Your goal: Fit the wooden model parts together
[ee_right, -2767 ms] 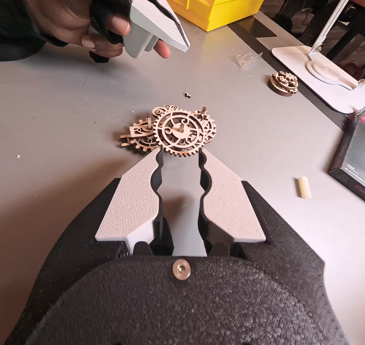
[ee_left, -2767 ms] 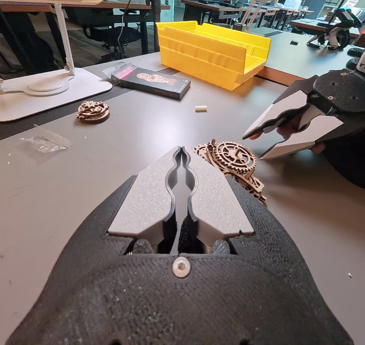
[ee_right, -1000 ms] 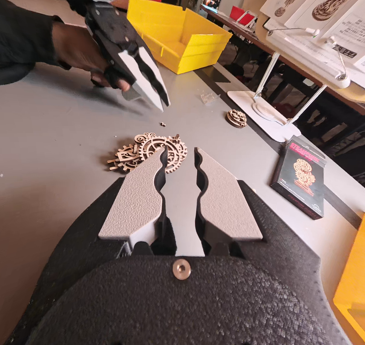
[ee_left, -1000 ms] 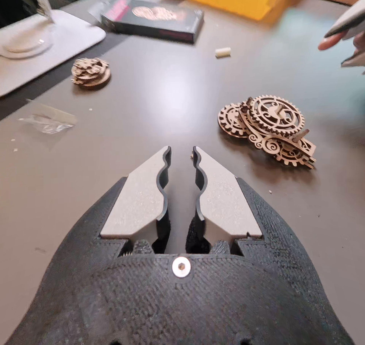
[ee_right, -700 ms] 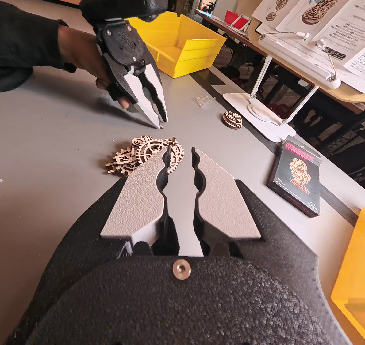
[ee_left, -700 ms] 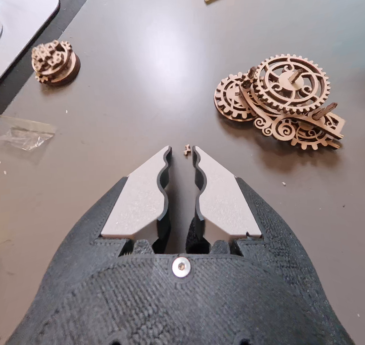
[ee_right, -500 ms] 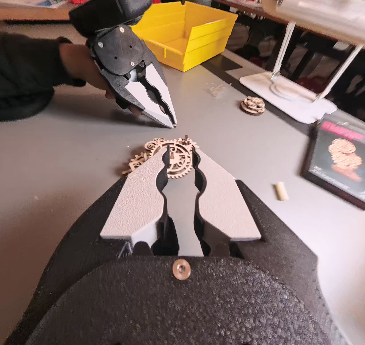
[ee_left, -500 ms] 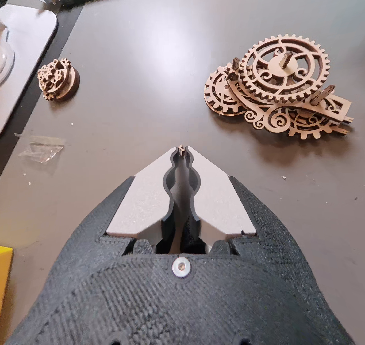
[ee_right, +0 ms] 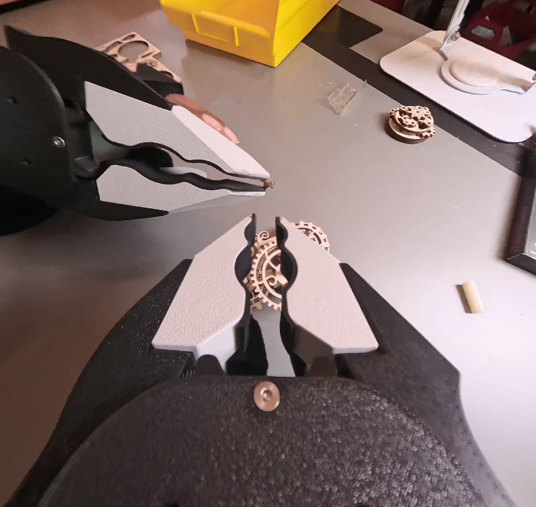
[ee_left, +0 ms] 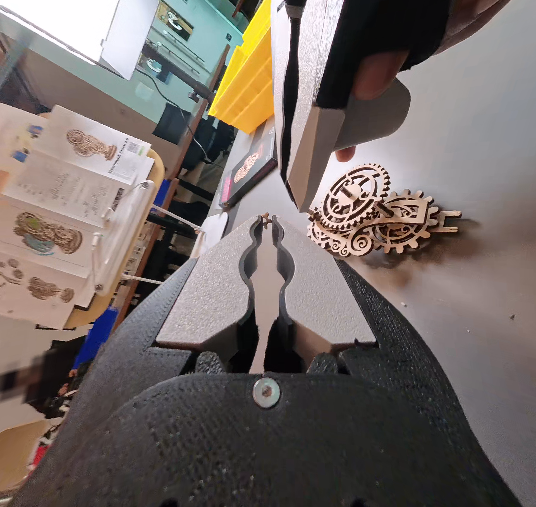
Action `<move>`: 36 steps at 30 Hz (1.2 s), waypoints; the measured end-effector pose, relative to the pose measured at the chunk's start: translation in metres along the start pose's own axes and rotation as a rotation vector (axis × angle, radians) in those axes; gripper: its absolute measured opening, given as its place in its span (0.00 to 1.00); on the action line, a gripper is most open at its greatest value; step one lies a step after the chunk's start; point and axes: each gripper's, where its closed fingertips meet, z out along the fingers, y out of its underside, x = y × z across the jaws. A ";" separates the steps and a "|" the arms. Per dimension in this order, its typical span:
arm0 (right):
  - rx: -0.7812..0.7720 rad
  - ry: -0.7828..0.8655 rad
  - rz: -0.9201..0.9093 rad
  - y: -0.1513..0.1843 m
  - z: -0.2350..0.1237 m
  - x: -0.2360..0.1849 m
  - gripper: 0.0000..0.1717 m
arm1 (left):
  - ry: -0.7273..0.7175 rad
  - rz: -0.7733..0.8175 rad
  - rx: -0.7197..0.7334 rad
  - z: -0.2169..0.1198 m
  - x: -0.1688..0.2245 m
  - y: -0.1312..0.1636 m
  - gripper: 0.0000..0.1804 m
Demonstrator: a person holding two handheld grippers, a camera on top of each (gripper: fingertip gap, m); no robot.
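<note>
The right gripper (ee_right: 264, 220) hangs open over the gear model (ee_right: 268, 275). The left gripper (ee_right: 265, 186) pinches a tiny wooden piece (ee_right: 270, 185).

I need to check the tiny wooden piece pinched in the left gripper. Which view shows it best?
The right wrist view: the tiny wooden piece shows side-on against bare grey table, sticking out of the left gripper. The left wrist view shows it between the tips too, against clutter.

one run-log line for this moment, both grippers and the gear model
left gripper: fingers pinch tiny wooden piece, lifted | right gripper: open above gear assembly | assembly flat on table
</note>
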 end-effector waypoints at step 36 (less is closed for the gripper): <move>-0.164 0.104 -0.117 0.012 0.020 -0.010 0.00 | -0.006 -0.401 0.025 -0.023 -0.033 -0.048 0.02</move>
